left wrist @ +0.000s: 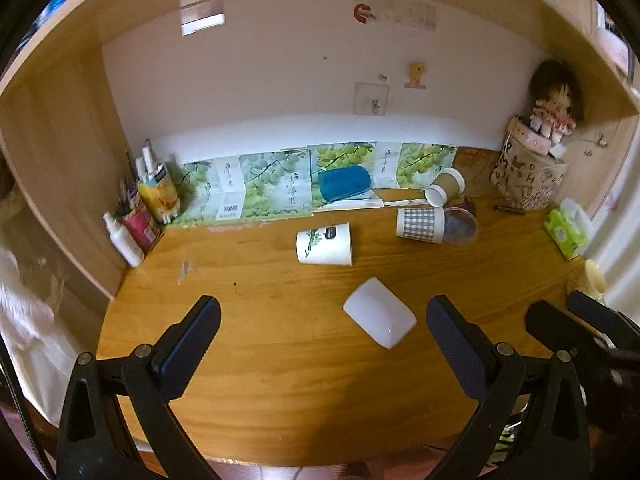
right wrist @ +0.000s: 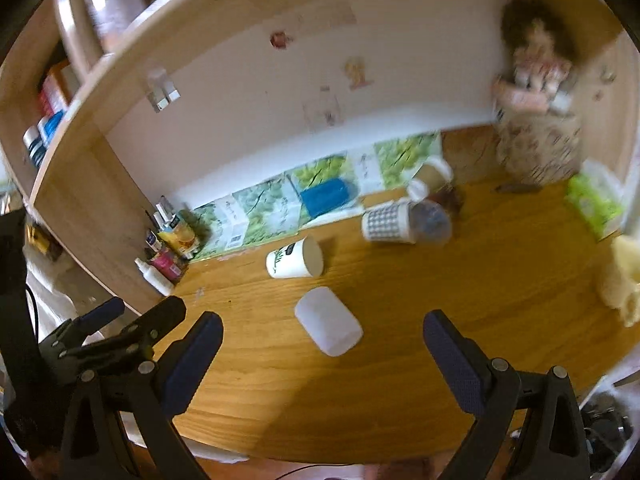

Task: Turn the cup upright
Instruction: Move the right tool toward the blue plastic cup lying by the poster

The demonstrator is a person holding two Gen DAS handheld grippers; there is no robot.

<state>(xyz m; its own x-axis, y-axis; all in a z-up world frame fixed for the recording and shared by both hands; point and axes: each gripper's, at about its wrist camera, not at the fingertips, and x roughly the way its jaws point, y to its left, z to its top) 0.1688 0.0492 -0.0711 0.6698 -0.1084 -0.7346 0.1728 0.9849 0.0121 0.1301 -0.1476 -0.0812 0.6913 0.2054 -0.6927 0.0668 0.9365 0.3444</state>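
Several cups lie on their sides on the wooden desk (left wrist: 280, 340). A frosted white plastic cup (left wrist: 379, 312) lies nearest, also in the right wrist view (right wrist: 328, 321). A white paper cup with a green leaf print (left wrist: 325, 243) (right wrist: 295, 258) lies behind it. Farther right lie a checked paper cup (left wrist: 421, 225) (right wrist: 387, 224), a clear plastic cup (left wrist: 460, 226) and a brown paper cup (left wrist: 445, 187). My left gripper (left wrist: 322, 322) is open and empty, short of the frosted cup. My right gripper (right wrist: 322, 336) is open and empty, the frosted cup just ahead between its fingers.
A blue pouch (left wrist: 344, 183) lies on grape-print sheets along the back wall. Bottles and cans (left wrist: 148, 204) stand at the back left. A fabric basket with a doll (left wrist: 528, 168) and a green tissue pack (left wrist: 566, 232) sit at the right. The right gripper's fingers (left wrist: 560, 328) show in the left wrist view.
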